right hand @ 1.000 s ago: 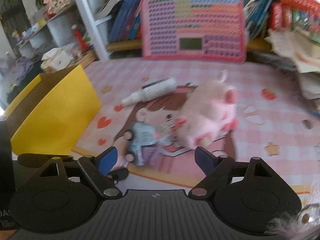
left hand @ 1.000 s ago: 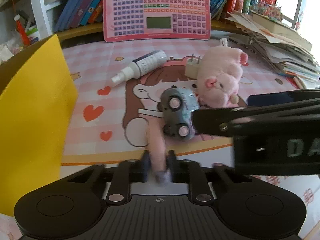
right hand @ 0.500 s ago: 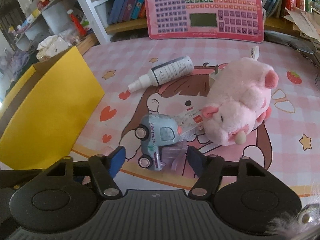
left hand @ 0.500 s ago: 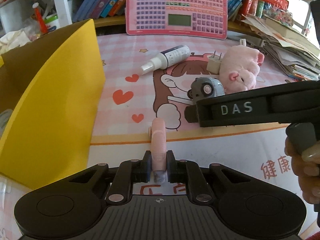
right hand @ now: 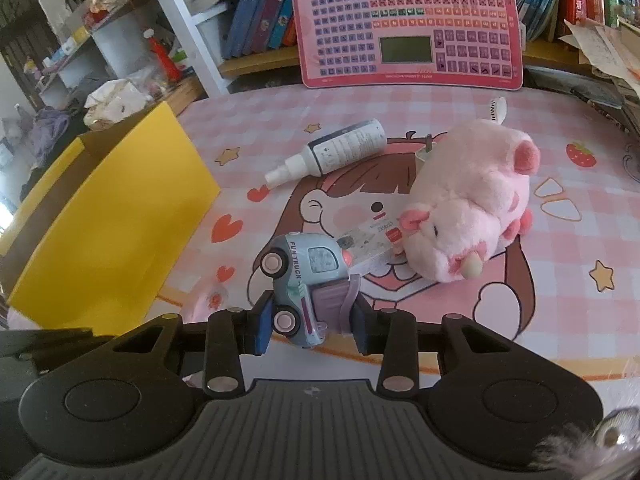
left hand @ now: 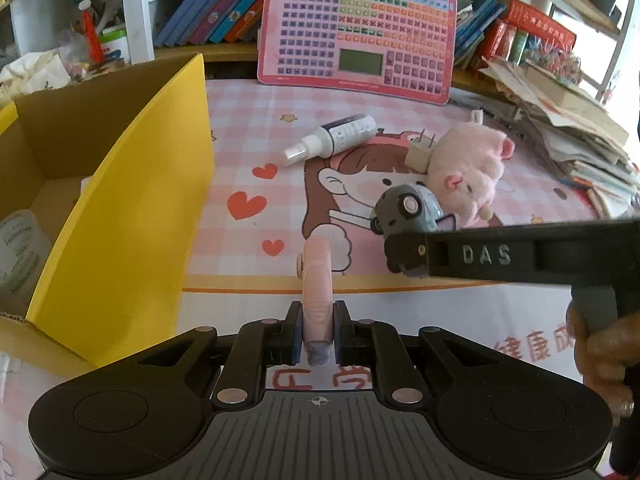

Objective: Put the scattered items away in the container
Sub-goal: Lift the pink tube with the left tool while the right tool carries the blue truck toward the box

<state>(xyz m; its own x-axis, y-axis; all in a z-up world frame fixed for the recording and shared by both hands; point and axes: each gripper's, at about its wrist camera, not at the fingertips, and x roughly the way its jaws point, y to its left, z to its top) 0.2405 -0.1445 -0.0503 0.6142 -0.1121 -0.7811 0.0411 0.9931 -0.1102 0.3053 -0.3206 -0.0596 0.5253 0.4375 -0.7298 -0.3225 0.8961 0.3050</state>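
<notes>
Scattered items lie across the pink checked bench (right hand: 460, 112), and the container, a yellow cardboard box (left hand: 132, 216), stands open at the left of the left wrist view. Inside it, far left, a white labelled packet (left hand: 20, 248) lies on the brown floor of the box.

Left gripper (left hand: 316, 330) at bottom centre of its view: jaws drawn narrow, clamped on a slim pink stick-shaped thing (left hand: 317, 280) that pokes up and forward out of them, above the bench and just right of the box's yellow wall.

Over to the right wrist view: the right gripper (right hand: 310, 326) sits low centre, jaws closing around a pale blue toy truck (right hand: 298, 276) with pink wheels and a lilac rear. The blue pads (right hand: 262, 320) press on both sides of it; the truck rests on the bench.

Just right of the truck and touching its nose lies a small white card or packet (right hand: 372, 242), tucked partly under a pink plush pig (right hand: 468, 204) lying on its side. Behind the pig's back, a beige plug (left hand: 418, 156) with two prongs. Up and left of that, a white spray bottle (right hand: 332, 154) lies on its side, nozzle pointing lower left.

Against the bookshelf at the top, a pink toy keyboard board (right hand: 408, 20) leans upright. At the right edge of the left wrist view, a hand (left hand: 600, 356) grips the right tool's handle.
</notes>
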